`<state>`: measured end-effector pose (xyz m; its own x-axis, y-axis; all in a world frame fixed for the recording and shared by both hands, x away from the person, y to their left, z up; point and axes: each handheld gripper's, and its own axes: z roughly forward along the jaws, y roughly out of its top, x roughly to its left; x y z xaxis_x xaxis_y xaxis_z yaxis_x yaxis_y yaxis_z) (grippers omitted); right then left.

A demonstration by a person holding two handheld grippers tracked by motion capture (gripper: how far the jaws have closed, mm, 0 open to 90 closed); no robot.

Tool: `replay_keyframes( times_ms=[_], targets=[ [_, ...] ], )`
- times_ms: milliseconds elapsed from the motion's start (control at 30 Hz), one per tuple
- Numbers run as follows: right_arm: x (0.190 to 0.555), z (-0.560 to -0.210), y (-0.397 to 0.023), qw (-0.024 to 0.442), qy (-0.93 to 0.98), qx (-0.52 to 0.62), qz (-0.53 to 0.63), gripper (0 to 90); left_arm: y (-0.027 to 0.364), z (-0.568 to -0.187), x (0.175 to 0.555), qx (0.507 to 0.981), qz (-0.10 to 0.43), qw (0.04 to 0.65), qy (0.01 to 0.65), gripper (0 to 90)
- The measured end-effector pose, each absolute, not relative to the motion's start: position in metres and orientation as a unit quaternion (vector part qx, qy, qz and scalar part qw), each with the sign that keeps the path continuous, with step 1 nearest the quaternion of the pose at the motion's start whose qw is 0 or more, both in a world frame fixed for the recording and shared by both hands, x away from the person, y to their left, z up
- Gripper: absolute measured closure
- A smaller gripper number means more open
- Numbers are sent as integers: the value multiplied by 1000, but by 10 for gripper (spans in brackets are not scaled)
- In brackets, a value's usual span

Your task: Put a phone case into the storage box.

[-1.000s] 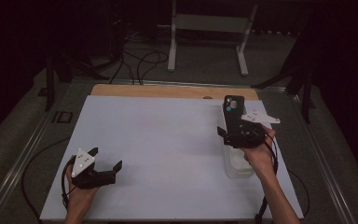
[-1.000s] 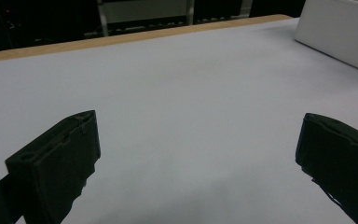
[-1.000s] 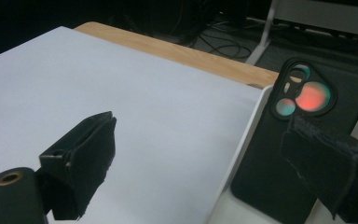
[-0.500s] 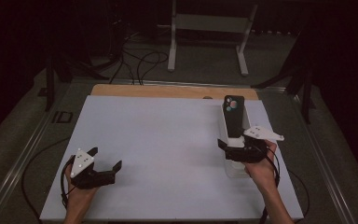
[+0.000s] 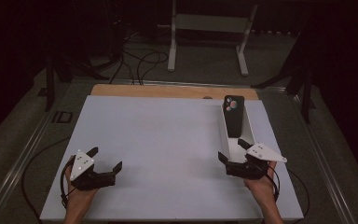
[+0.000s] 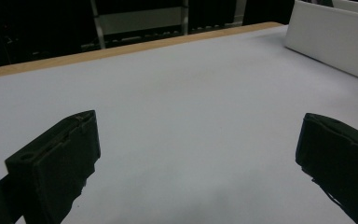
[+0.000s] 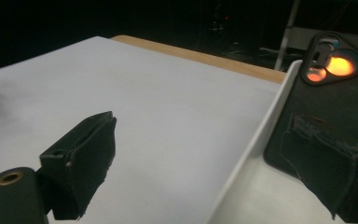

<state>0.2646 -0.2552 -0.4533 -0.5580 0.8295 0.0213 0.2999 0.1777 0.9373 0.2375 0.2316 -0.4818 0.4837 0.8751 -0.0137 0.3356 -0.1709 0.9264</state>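
Note:
A black phone case with a camera cut-out leans upright in a long white box at the table's right. My right gripper is open at the box's near end. One jaw is outside the box's left wall and the other is over its floor, short of the case. In the right gripper view the case stands just beyond the right jaw, with the box wall running between the jaws of that gripper. My left gripper is open and empty at the front left, also seen from its own camera.
The white tabletop ends in a wooden strip at its far edge. Behind it are floor cables and a white stand. The left gripper view shows the box's side at far right.
My right gripper has drawn back toward the front edge, away from the phone case, which stays leaning in the box. The left gripper has not moved.

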Motion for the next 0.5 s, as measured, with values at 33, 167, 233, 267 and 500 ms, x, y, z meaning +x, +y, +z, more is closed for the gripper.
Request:
replay_keyframes(
  times_ms=[33, 167, 233, 267, 500],
  targets=[
    [263, -456, -256, 264, 721, 389, 509, 94, 231, -482, 237, 714, 282, 482, 422, 3],
    [258, -464, -259, 260, 715, 390, 519, 94, 231, -483, 237, 715, 285, 482, 418, 3],
    [255, -467, -260, 263, 717, 388, 516, 94, 231, -484, 237, 715, 287, 482, 417, 3],
    [254, -468, -261, 266, 718, 384, 516, 94, 231, -485, 236, 714, 288, 482, 418, 3],
    [251, -471, -262, 265, 715, 382, 523, 94, 233, -486, 237, 708, 294, 482, 424, 3]
  ],
)
